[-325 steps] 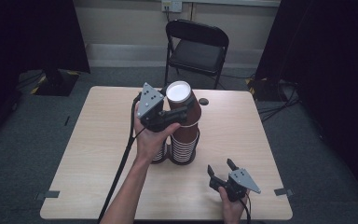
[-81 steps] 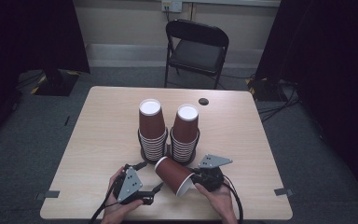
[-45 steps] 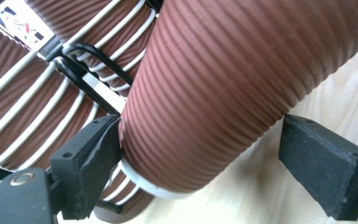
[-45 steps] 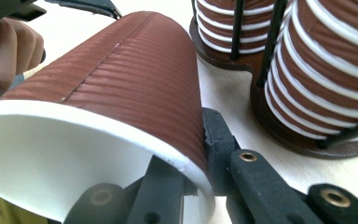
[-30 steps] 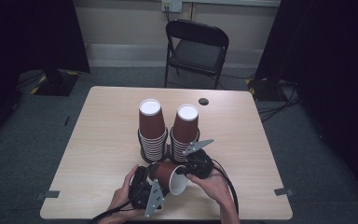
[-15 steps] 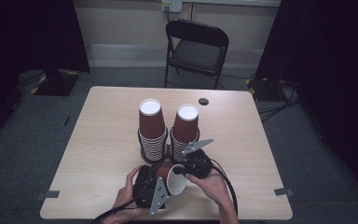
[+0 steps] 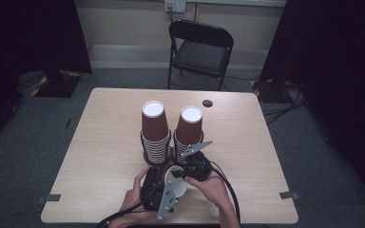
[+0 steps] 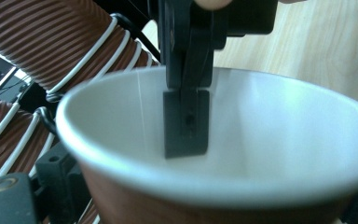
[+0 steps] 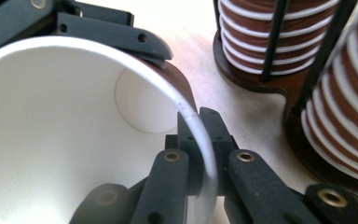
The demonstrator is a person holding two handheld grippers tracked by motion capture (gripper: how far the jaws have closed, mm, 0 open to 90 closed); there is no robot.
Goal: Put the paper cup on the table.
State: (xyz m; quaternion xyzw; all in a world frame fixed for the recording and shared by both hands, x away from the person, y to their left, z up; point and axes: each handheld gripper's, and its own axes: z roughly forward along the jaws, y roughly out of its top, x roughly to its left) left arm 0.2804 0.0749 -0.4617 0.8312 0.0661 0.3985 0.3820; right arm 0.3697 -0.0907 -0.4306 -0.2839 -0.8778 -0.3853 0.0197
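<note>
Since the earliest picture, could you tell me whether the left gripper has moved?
Yes. The left gripper has come from beside the two stacks of brown ribbed paper cups toward the table's near edge.

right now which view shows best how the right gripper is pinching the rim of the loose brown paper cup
The right gripper view: its right gripper is shut on the brown paper cup, one jaw inside the white wall, one outside. The left gripper view shows that inner jaw from the front. The high view shows the cup small between both hands.

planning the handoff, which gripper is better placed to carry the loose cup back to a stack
Right, I'd judge. The right gripper is pinched shut on the rim of the paper cup, one jaw inside. The left gripper has just been opening and sits around the cup's body. The cup stacks stand just beyond.
</note>
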